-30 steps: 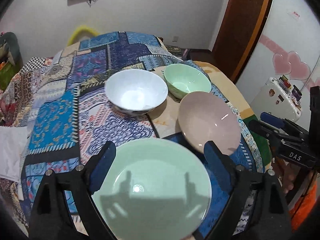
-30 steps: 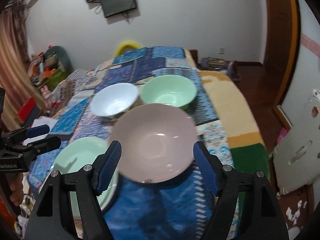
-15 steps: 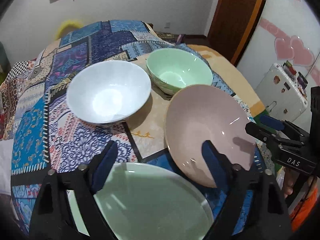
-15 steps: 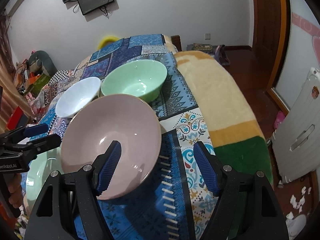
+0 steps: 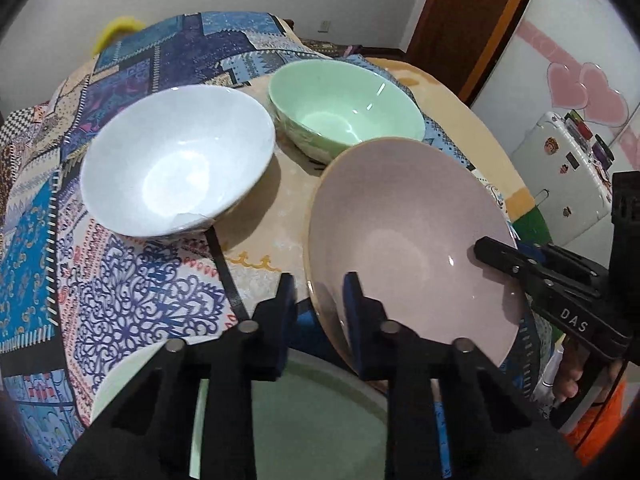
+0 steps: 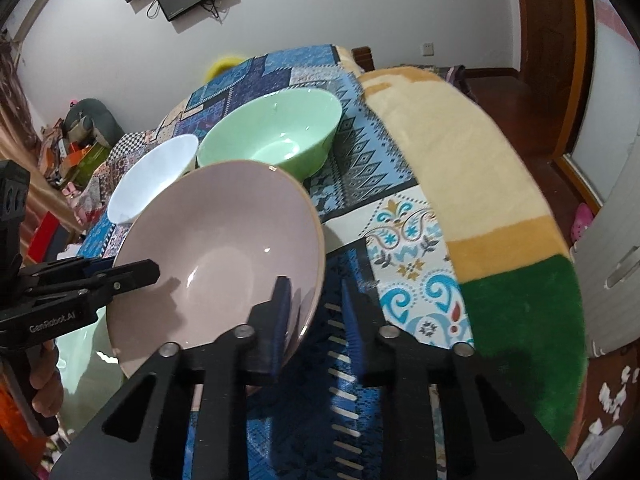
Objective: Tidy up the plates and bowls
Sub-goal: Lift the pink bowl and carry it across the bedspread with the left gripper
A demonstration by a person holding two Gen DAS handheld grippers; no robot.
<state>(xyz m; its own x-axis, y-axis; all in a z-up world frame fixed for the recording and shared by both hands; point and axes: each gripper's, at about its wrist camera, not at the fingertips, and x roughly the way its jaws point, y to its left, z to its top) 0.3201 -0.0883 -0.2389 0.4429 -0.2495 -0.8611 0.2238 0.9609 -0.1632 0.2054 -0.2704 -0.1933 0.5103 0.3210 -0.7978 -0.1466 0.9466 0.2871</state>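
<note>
A pink plate (image 5: 404, 248) (image 6: 224, 252) is tilted up off the patterned cloth. My left gripper (image 5: 320, 300) is shut on its left rim, and my right gripper (image 6: 314, 308) is shut on its right rim. A light green plate (image 5: 320, 416) lies flat below the left gripper, partly hidden by it; it also shows in the right wrist view (image 6: 86, 356). A white bowl (image 5: 176, 168) (image 6: 152, 176) and a green bowl (image 5: 344, 108) (image 6: 272, 132) stand side by side behind the pink plate.
The patterned cloth (image 5: 132, 288) covers a round table; its right part is beige and green blanket (image 6: 480, 208). A white cabinet with stickers (image 5: 560, 172) stands at the right. A wooden door (image 6: 548, 40) is behind, and clutter (image 6: 68, 144) lies at the far left.
Both grippers went from wide open to shut on opposite rims of the pink plate. The plate, flat a second ago, is tilted up. The left gripper moved forward past the green plate.
</note>
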